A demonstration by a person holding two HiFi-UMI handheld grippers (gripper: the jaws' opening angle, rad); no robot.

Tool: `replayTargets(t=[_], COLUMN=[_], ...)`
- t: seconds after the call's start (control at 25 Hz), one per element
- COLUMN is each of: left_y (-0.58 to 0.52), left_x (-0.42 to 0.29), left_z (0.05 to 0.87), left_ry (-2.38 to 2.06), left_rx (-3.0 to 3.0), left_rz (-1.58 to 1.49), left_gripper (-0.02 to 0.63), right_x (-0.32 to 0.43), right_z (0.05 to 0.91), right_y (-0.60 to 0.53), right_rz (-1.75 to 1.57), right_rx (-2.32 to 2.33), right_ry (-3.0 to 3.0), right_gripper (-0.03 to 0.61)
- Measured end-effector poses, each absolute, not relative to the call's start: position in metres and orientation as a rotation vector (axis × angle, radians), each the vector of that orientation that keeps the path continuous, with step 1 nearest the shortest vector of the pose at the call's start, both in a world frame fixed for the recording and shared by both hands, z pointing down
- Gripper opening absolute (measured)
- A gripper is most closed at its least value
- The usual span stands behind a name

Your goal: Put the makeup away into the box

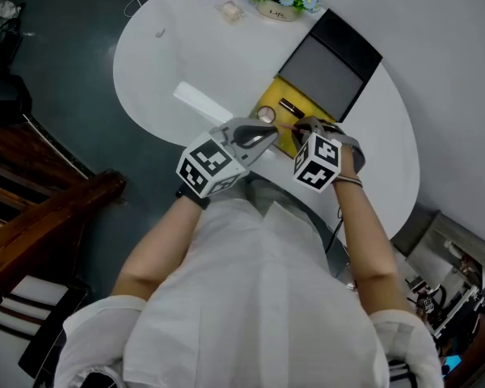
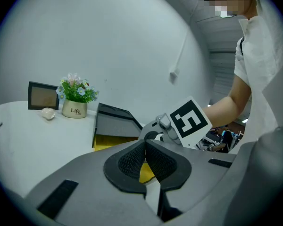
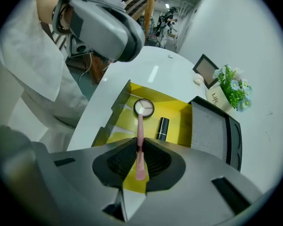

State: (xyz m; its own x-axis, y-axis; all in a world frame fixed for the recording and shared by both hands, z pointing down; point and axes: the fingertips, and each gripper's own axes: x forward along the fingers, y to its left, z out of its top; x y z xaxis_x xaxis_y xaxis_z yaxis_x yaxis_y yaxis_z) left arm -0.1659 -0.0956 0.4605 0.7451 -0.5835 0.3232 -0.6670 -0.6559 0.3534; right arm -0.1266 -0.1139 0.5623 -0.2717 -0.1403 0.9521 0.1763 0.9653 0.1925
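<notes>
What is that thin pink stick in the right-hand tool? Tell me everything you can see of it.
A slender, smooth pale-pink stick, plastic-looking, perhaps a makeup pencil. The right tool pinches its lower part between black ribbed pads; its far end sticks out over the open yellow box, towards a round compact.

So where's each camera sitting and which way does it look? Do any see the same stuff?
Head view: on the person's head, looking steeply down at the white table; arms, left gripper, right gripper show.
Left gripper view: on the left gripper, looking across the table at the flower pot and lid; right gripper, arm show.
Right gripper view: on the right gripper, looking down into the yellow box past its gripped pink stick; shirt shows.
Shared: all three see the box and flower pot.
</notes>
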Motion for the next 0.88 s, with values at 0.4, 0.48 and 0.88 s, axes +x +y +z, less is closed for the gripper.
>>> replayTargets(t=[0.4,0.48,0.88], left_y=[-0.089,-0.089,-0.091], left_x=[-0.189,-0.192,-0.208], left_z=[0.461,0.461,0.46], left_ry=[-0.95,-0.95,-0.951], left_rx=[2.497,2.498,2.507], left_rz=[0.266,0.269,0.269], left_gripper=[0.02,0.019,0.019], right_x=[-0.13,-0.13,-0.133], right_z=[0.594,0.597,0.603], right_y=[-0.102,-0.102,-0.103], right_rz=[-0.283,-0.285,-0.242], right_rx=[-0.072,-0.078,-0.078], right_ry=[-1.752,-1.742,-1.734], right_gripper=[0.046,0.046,0.048])
